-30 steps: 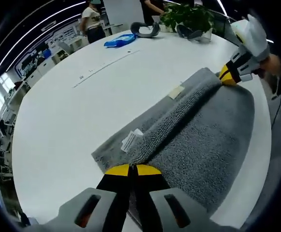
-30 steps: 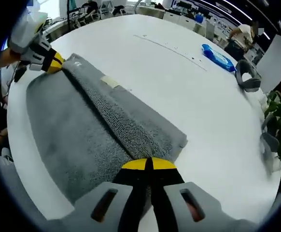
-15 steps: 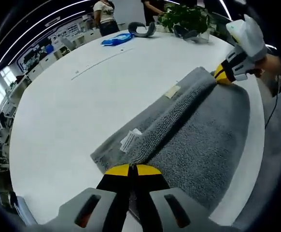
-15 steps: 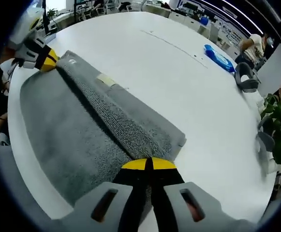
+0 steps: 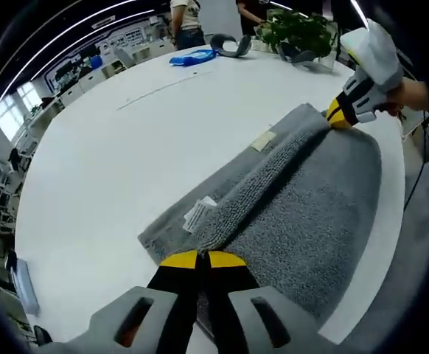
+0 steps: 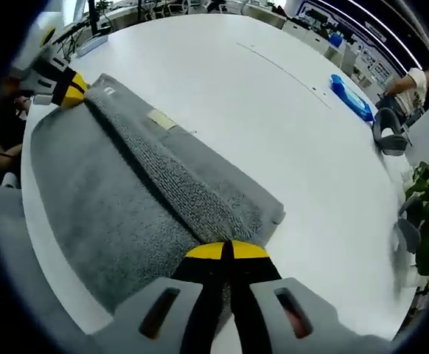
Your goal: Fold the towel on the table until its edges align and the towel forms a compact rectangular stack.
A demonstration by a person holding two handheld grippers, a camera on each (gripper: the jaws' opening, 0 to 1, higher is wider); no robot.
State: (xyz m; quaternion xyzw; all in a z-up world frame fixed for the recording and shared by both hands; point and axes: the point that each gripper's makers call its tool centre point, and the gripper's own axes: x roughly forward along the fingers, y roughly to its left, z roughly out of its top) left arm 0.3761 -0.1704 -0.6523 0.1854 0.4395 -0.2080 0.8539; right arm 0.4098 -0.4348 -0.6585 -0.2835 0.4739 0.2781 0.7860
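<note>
A grey towel [image 5: 303, 199] lies on the white round table [image 5: 111, 162], with one long edge lifted and rolled over into a ridge above a lower layer. My left gripper [image 5: 203, 259] is shut on one end of that ridge, near a white label [image 5: 198, 214]. My right gripper [image 6: 227, 251] is shut on the other end of the towel [image 6: 119, 214]. Each gripper shows in the other's view: the right gripper [image 5: 341, 113] at the towel's far corner, and the left gripper [image 6: 67, 90] likewise. A pale tag [image 6: 159, 119] sits on the lower layer.
At the far side of the table lie a blue packet [image 5: 191, 57], a grey headset [image 5: 233, 48] and a potted plant [image 5: 295, 29]. A person [image 5: 186, 16] stands beyond. The blue packet [image 6: 351, 97] and plant [image 6: 428, 214] lie to the right. The table's edge runs close beside the towel.
Both cameras have shifted and tilted a little, so the room behind has moved in view. The towel keeps the same fold and both grippers stay shut on its ends.
</note>
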